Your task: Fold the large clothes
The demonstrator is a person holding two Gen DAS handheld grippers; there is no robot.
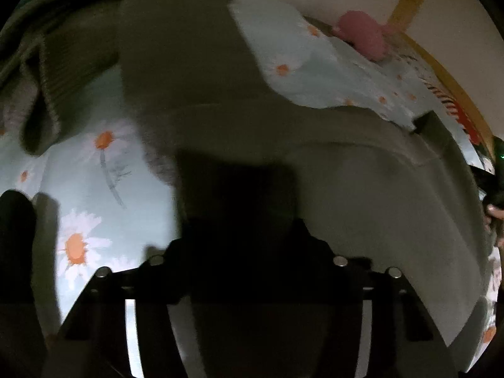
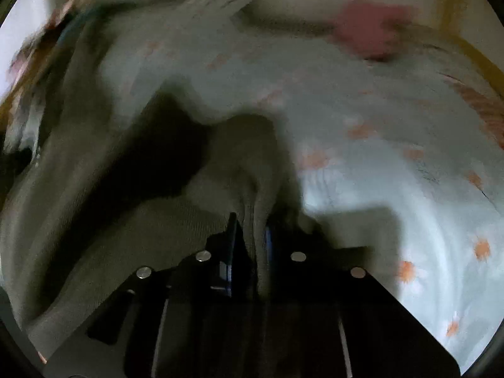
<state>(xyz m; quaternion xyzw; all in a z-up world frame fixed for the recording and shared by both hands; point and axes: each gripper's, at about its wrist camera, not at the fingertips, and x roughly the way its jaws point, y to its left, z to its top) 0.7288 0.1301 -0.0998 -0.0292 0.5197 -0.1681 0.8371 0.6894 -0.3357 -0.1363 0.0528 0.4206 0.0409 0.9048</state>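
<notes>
A large grey-green knit garment [image 1: 195, 72] lies on a pale blue daisy-print bedsheet [image 1: 104, 189]. In the left wrist view it drapes over the left gripper [image 1: 236, 198], whose fingers are hidden in dark shadow under the cloth. A ribbed cuff or hem [image 1: 63, 72] lies at the upper left. In the right wrist view, which is blurred, the right gripper [image 2: 250, 230] is shut on a bunched fold of the garment [image 2: 252, 170], which hangs away to the left.
A pink soft object [image 1: 362, 31] lies at the far edge of the bed, by a yellow wooden frame [image 1: 409, 3] and a pale wall. It also shows in the right wrist view [image 2: 368, 28]. The daisy sheet [image 2: 409, 189] spreads to the right.
</notes>
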